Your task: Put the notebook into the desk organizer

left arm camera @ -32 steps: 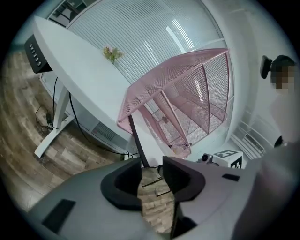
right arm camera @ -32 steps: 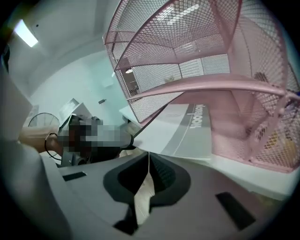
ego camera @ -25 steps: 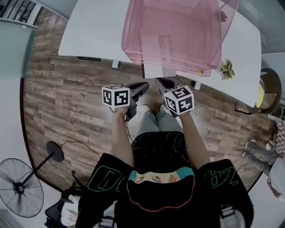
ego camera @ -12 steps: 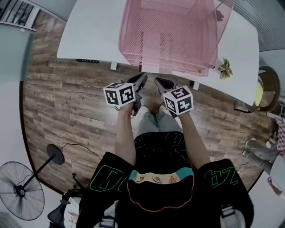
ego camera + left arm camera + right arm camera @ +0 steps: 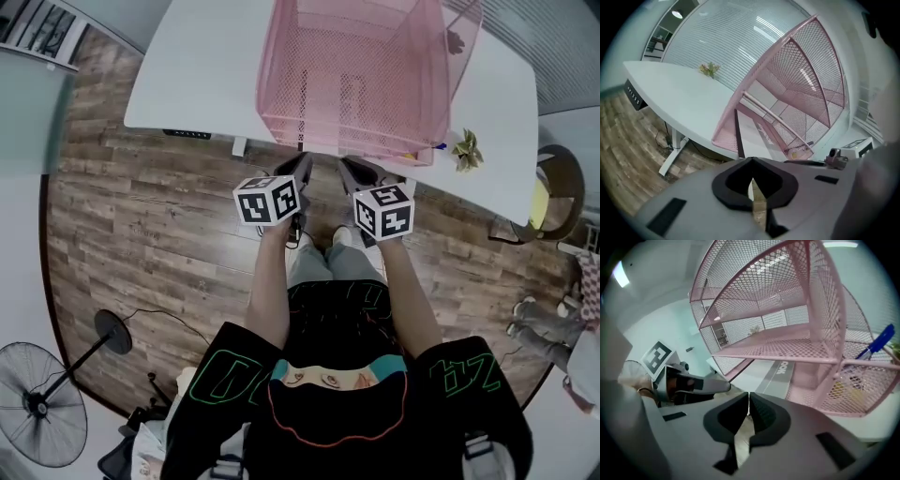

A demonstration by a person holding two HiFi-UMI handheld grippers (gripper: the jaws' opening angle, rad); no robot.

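Left gripper point(image 5: 302, 165) and right gripper point(image 5: 352, 170) hang side by side, jaws pressed together on nothing, seemingly because the notebook point(image 5: 774, 375) already lies flat in the bottom tier of the pink desk organizer point(image 5: 281, 103) just ahead of their tips.

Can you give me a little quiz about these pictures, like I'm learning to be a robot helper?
1. True or false: the left gripper and the right gripper are both shut with nothing between their jaws.
2. What colour is the mesh desk organizer? A pink, B green, C black.
3. Fill the gap: the notebook lies flat in the organizer's ___ level.
Key: 1 true; 2 A; 3 lowest.
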